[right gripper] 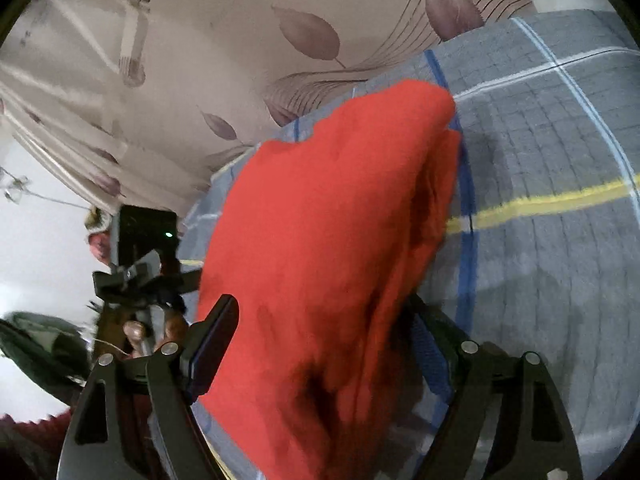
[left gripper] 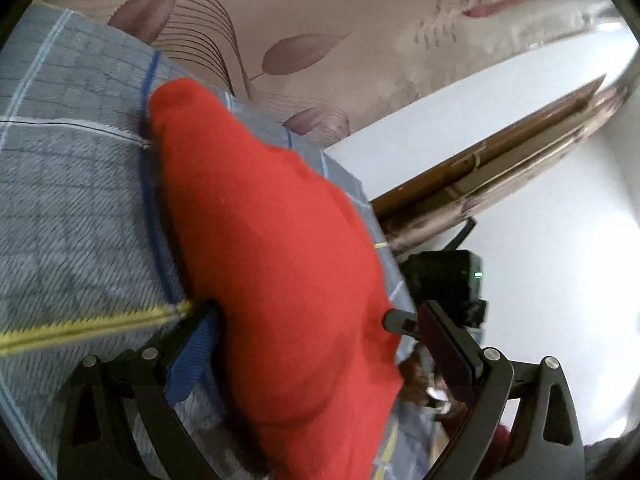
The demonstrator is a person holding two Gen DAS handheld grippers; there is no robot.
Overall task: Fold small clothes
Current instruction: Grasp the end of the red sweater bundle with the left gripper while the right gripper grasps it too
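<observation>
**Red garment bunched between both grippers, fold not laid down yet**

So here's where you're at: the red garment point(left gripper: 280, 248) sits on the grey checked bedspread point(left gripper: 72, 184), and it runs right up through the mouth of each gripper. Your left gripper point(left gripper: 316, 320) has its jaws standing wide, one finger on each side of the cloth; the pads don't look like they're pinching it, though the cloth hides part of the blue pad. Same story on your right gripper point(right gripper: 320, 320): jaws wide apart, red fabric filling the gap between them, and I can't see a real pinch there either. From each camera you can spot the other gripper just past the far edge of the garment, so you're flanking it from both sides.

My read is you're mid-fold, with the piece doubled into a thick hump ahead of the fingers. Next move probably calls for either closing on an edge properly or pressing the hump flat. Watch the blur, everything's a bit smeared.
</observation>
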